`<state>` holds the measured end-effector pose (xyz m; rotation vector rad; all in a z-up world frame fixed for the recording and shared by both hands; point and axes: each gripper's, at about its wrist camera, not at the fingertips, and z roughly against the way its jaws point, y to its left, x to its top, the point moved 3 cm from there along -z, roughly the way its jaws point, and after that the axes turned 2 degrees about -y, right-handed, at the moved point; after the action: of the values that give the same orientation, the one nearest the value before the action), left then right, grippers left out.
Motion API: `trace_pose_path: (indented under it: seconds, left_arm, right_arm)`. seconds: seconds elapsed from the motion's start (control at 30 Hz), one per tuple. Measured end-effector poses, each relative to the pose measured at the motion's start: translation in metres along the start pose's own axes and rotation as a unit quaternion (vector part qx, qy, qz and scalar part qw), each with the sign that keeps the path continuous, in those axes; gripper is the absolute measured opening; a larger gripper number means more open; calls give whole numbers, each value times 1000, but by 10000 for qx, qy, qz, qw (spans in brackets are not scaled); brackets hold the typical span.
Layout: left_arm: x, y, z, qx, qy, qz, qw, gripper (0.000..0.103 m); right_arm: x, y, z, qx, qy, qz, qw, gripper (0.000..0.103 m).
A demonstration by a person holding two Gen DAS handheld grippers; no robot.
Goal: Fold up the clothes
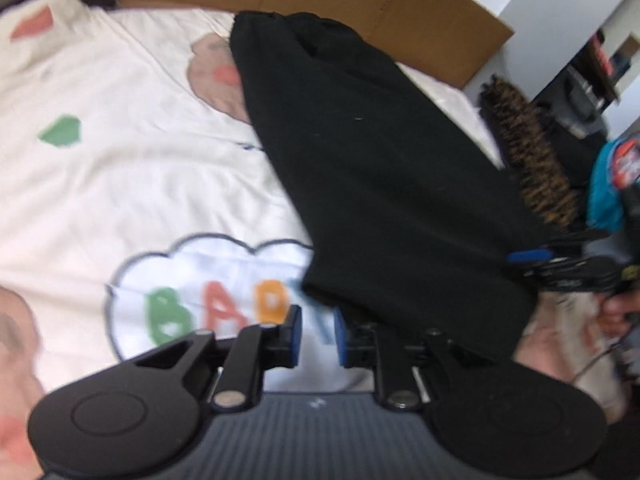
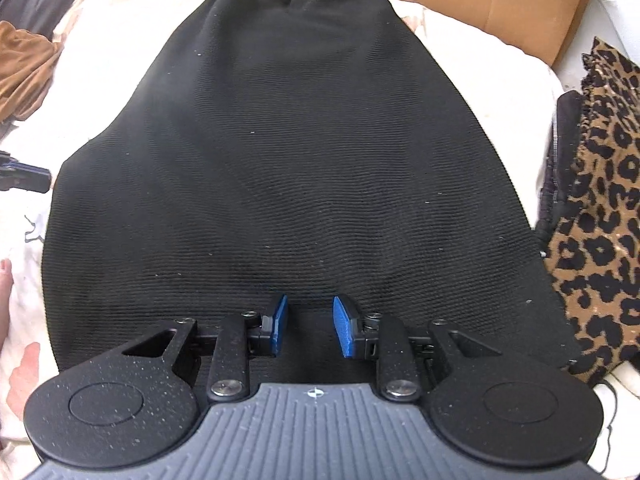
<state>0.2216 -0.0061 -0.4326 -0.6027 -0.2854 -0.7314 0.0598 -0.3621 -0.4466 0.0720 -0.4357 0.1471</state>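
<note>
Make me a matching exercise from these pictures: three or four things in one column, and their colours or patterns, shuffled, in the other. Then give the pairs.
Things:
1. skirt
2. box
3. pads
4. cloth at right

Looks:
A. leopard print
B. blue
C. black
D. plain brown cardboard

Pairs: 1-C, 2-D, 3-B, 4-A

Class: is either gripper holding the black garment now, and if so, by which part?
Neither. The left gripper and the right gripper both stand open above the black garment.
</note>
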Motion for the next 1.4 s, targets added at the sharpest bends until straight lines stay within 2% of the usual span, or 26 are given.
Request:
trace_pose_path:
  seconds: [0.03, 0.23, 0.5, 0.53, 0.57, 0.6, 0.7, 0.8, 0.93, 1.0, 1.07, 1.13, 1.4]
  left_arm:
    - [-1, -3, 0, -155, 36, 81, 9998, 26]
    - [-7, -17, -15, -988, 345, 604, 9927, 26]
    - [-16, -24, -46, -1539, 638, 1295, 9775, 26]
    - [-17, -24, -49, -1605, 670, 1372, 9752, 24]
    - [-19, -24, -51, -1677, 697, 1443, 9727, 15]
    - [-20, -25, -52, -1755, 719, 1523, 9700, 11]
    - [-25, -23, -54, -1883, 813, 1708, 9637, 9]
    - [-35, -20, -55, -1599, 1027, 1499, 9703, 16]
    - [-46, -18, -54, -1533, 1141, 1500, 9700, 18]
    - [-49, -18, -53, -1521, 1184, 1501, 9697, 28]
    - [-50, -20, -55, -1531, 1265, 1464, 9691, 42]
    - [-51, -22, -59, -1544, 1348, 1430, 9683, 50]
    - [-57, -22, -72, -1781, 1352, 1644, 9607, 54]
  right_arm:
    - [0, -4, 0, -33, -1, -51, 10000, 31]
    - [0, -19, -1, -185, -20, -212, 9996, 31]
    - [8, -18, -5, -219, -15, -106, 9997, 31]
    - [9, -19, -5, -213, -16, -107, 9997, 31]
    - [9, -20, -5, -208, -19, -106, 9997, 31]
    - [9, -21, -5, -214, -21, -104, 9997, 31]
    - [10, -24, -5, -243, -30, -102, 9996, 31]
    - [10, -25, -6, -260, -41, -86, 9996, 31]
    - [9, -25, -6, -274, -63, -25, 9996, 31]
    - [9, -26, -6, -264, -77, -24, 9996, 31]
    - [9, -27, -6, -249, -83, -21, 9997, 31]
    - [9, -29, -6, -234, -83, -13, 9997, 31]
    - [11, -36, -8, -176, -81, 4, 9998, 31]
